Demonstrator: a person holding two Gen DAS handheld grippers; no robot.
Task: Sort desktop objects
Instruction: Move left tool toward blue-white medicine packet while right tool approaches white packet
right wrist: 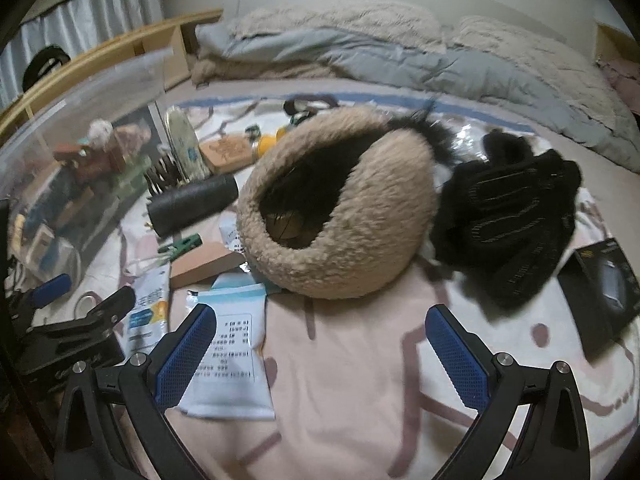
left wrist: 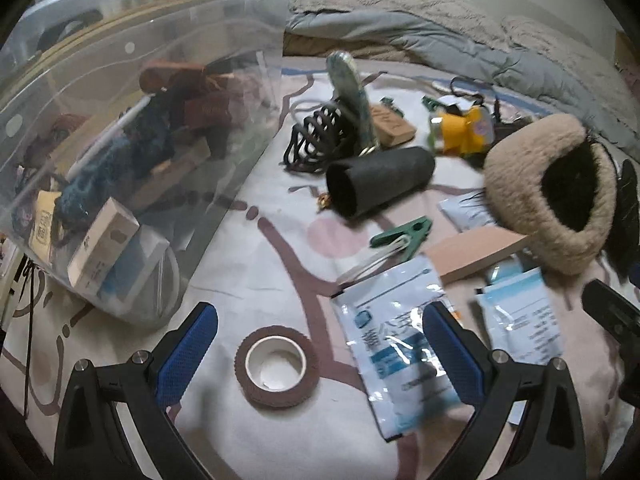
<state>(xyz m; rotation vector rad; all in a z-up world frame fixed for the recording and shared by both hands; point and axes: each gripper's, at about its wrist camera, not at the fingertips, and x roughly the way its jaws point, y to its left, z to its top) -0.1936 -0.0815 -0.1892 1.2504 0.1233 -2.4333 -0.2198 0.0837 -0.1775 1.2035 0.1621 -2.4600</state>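
left gripper [left wrist: 320,344] fingers released over tape roll [left wrist: 277,365], bottom centre | right gripper [right wrist: 321,344] fingers released, empty, below fuzzy hat [right wrist: 340,204]

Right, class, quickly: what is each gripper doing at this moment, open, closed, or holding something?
Left gripper: open, holding nothing; the tape roll lies between its fingers, untouched.
Right gripper: open, holding nothing.
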